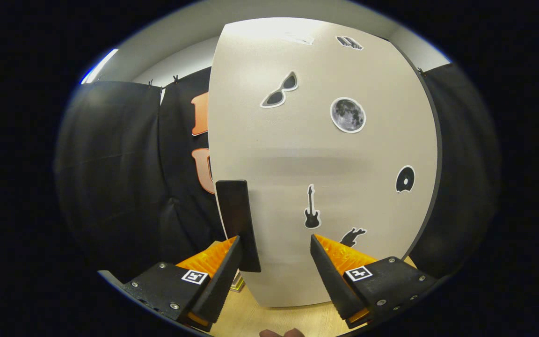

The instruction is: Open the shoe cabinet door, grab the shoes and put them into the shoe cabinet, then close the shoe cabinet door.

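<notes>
- Nearest us, our gripper has its jaws spread apart with nothing pressed between them; a fingertip or two of the person's hand peeks in below, over the pale wooden floor.
- Just ahead of the left finger, touching or almost touching its inner side, stands the dark upright handle at the near edge of the shoe cabinet door. We cannot tell if the finger bears on it; the right finger stands well apart from it.
- We judge the handle to be the place to take hold: a rigid flat bar, thin enough for the jaws to pinch across, likely smooth, so a firm square bite low on it should keep it from slipping.
- Beyond the fingers the door spans the gap between them, a stiff pale panel dotted with stickers — a guitar, a moon, sunglasses. We expect it to swing on hinges at its far side, light but rigid, wanting a pull along an arc, not straight back.
- Farthest, black cloth hangs behind the door to either side.
</notes>
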